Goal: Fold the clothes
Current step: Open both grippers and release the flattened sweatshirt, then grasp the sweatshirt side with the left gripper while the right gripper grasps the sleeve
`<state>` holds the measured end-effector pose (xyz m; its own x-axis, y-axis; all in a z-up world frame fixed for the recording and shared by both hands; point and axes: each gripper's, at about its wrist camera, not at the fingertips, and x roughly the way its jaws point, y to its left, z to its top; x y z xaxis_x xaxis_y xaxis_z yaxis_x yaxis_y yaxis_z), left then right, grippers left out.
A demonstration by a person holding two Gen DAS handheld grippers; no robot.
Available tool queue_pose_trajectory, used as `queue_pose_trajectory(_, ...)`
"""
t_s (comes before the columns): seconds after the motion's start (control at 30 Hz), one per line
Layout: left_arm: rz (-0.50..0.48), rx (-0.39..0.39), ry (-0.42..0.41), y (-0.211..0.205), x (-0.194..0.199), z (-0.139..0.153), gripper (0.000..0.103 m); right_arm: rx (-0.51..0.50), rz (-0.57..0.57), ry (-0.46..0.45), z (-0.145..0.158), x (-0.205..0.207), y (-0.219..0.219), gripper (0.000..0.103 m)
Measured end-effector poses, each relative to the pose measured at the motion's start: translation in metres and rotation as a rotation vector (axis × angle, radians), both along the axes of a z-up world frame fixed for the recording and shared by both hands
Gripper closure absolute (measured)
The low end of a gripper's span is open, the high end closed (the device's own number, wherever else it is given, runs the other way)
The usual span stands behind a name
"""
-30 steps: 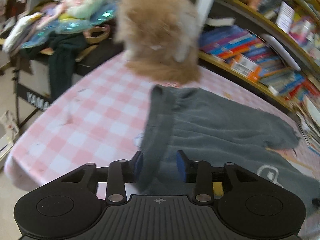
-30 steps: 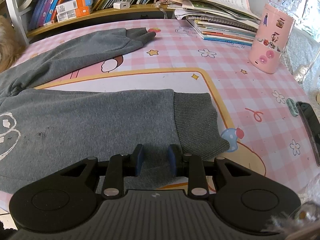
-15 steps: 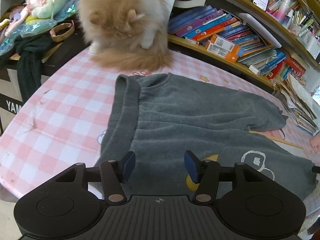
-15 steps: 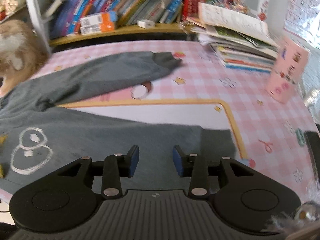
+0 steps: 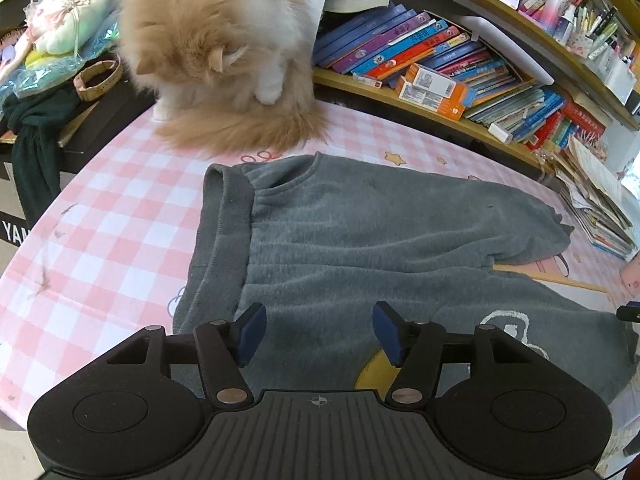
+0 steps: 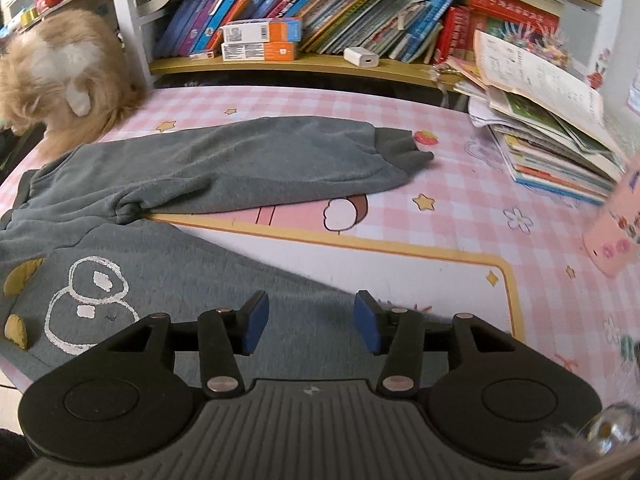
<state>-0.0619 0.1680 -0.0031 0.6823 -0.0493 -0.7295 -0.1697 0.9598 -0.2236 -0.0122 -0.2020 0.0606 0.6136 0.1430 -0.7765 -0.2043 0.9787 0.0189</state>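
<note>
I am starting at the left. My left gripper [image 5: 318, 334] is standing spread, its jaws having just been opening, and nothing is pinched between the blue pads [image 5: 250, 334]; they are hanging over the waist end of the grey sweatpants [image 5: 360, 232], with bare fleece showing in the gap. I cannot tell whether the pads are brushing the cloth. The gripper is pointing steeply down and forward across the tabletop [image 5: 112, 220], toward the bookshelf [image 5: 440, 92].

The ribbed waistband [image 5: 220, 240] is lying toward the left edge of the tabletop, and the pants are spreading rightward across the pink checked cover. A fluffy ginger cat [image 5: 224, 52] is sitting at the far left corner, its tail just beside the waistband.

Moving right, my right gripper [image 6: 308, 322] is also standing parted, though less widely, its jaws having just been opening as well, and it is gripping nothing. It is hovering over the near pant leg [image 6: 180, 280], which is carrying a white outline print [image 6: 86, 300], close to the near edge of the tabletop. It too is tilting steeply downward.

The far pant leg [image 6: 240, 168] is stretching toward the right, its cuff [image 6: 404, 152] ending near a strawberry print in the middle of the far side. A stack of books and papers [image 6: 548, 132] is sitting at the far right corner, and a pink container [image 6: 616, 232] is standing by the right edge.
</note>
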Motion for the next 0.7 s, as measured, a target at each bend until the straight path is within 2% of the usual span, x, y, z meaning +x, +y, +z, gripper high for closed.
queue_pose_trajectory(0.23, -0.039, 0.043, 0.010, -0.010, 0.029, 0.002, 0.041, -0.050, 0.124, 0.001, 0.003, 0.039, -0.006, 0.051)
queue_pose_trajectory(0.5, -0.099, 0.117, 0.026, -0.034, 0.072, 0.010, 0.037, -0.098, 0.236, 0.005, 0.004, 0.109, -0.031, 0.049)
queue_pose_trajectory(0.7, -0.133, 0.179, 0.055, -0.048, 0.097, 0.011, 0.036, -0.094, 0.304, 0.014, 0.003, 0.162, -0.049, 0.047)
